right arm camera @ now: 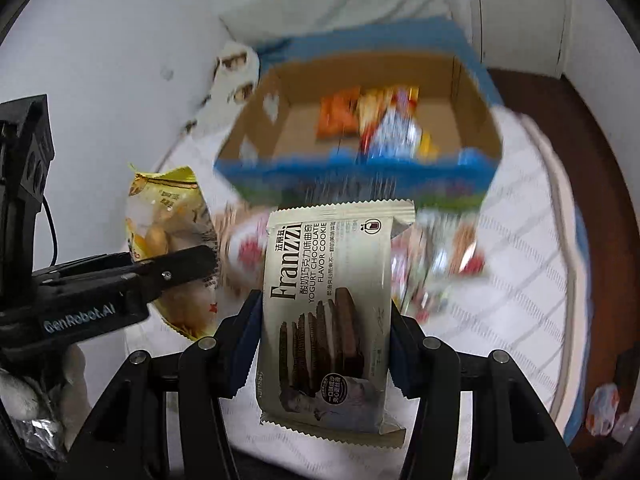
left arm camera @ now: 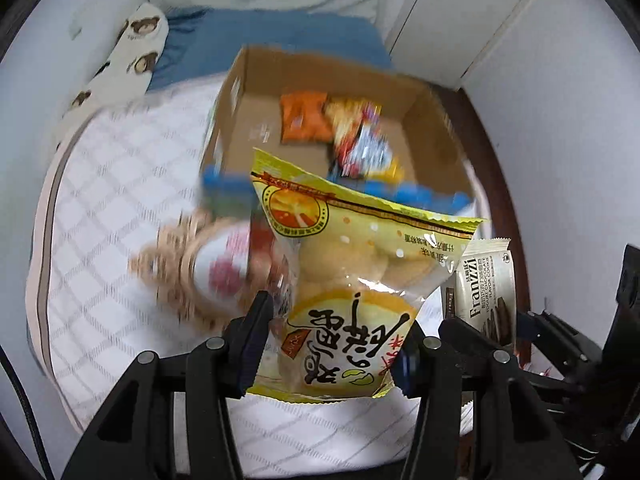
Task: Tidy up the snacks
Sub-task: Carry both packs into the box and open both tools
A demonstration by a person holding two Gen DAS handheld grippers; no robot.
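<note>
The left gripper (left arm camera: 328, 344) is clamped on a yellow bun bag (left arm camera: 352, 280), its pads pressing the bag's lower sides, the bag standing up between them and lifted off the mattress (left arm camera: 120, 208). The right gripper (right arm camera: 326, 328) is likewise closed on a Franzzi cookie pack (right arm camera: 332, 312) – gripped at its long edges, clear of the bedding. From the left wrist view the cookie pack (left arm camera: 486, 284) shows just to the right of the bun bag; from the right wrist view the left gripper's finger (right arm camera: 176, 270) crosses in front of the bun bag (right arm camera: 172, 240). Ahead of both stands an open cardboard box (left arm camera: 248, 120) with a blue printed front – inside lie an orange packet (left arm camera: 302, 116) and a red-and-yellow packet (left arm camera: 360, 140) side by side, touching. Between the grippers and the box more snacks (right arm camera: 436, 256) lie blurred on the mattress, too smeared to name. Both grippers point steeply down at the bed. A bear-print pillow (left arm camera: 136, 48) lies along the wall beyond.
</note>
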